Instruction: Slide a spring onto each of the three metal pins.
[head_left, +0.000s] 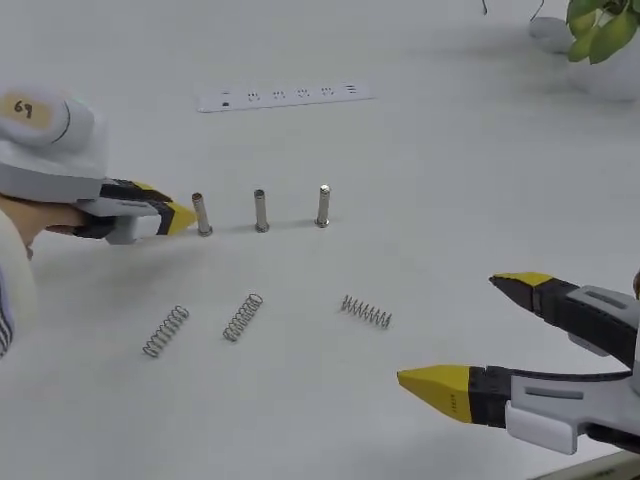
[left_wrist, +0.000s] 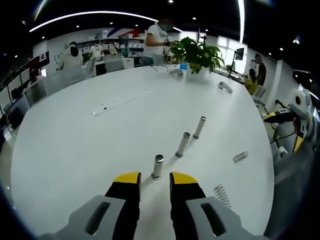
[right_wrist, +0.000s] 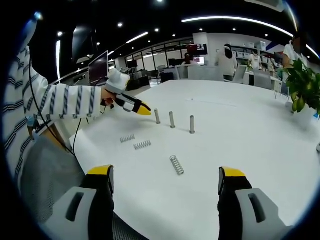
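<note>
We are holding the left hand-held gripper, labelled 69, narrowly apart at 1 pin; the right hand-held gripper is gaping wide near 3 springs.

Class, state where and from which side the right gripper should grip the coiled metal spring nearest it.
Probably grip the coiled metal spring mid-length across its coils, from above with the right gripper: it lies flat on the white table, long sides exposed.
</note>
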